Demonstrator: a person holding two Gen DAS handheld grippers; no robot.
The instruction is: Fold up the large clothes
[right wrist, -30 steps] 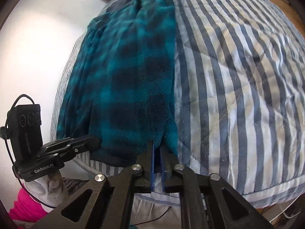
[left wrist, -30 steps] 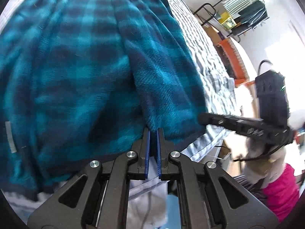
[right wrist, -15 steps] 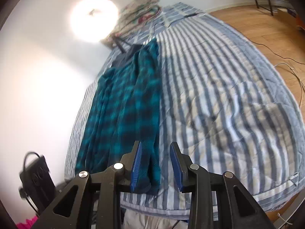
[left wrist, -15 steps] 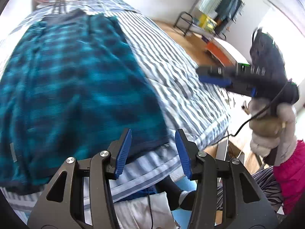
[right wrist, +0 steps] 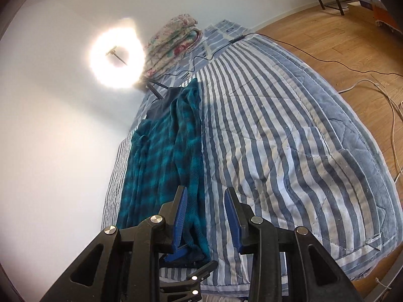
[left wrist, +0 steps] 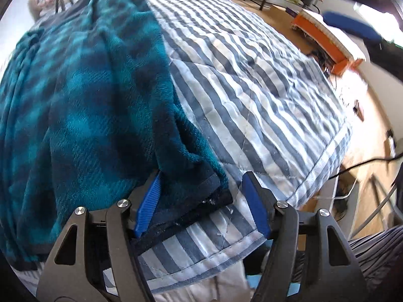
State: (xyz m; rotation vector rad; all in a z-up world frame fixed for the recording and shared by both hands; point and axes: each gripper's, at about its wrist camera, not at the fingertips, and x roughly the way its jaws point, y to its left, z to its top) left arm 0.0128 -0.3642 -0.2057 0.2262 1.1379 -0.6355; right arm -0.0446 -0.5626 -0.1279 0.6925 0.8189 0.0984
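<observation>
At the near edge of the bed, both my claws have let go of the teal-and-navy plaid fleece garment. A second ago each was pinched tight on its near hem; now neither pinches anything.

Left claw: jaws are opening, blue pads spread wide. It hangs close over the garment's near right corner, where the dark navy hem band lies doubled on itself. The corner sits between the pads, but the right pad is clear of it. The left pad is just beside the fleece; contact uncertain from this angle.

Right claw: jaws parted, moderately, nothing between them. It has lifted back and now looks down the length of the bed from higher up than before.

Garment: lies as a long narrow strip along the wall side of the blue-and-white striped quilt, running from the near edge toward the floral folded bedding at the head. Its right long edge looks doubled over, somewhat rumpled. The rest of the quilt is bare.

Reading: the lengthwise fold appears set down and released. My judgement is that the strip is too long to count as finished; a crosswise fold remains, bringing the near hem toward the far end. The left claw looks placed to re-grip the corner for that.
</observation>
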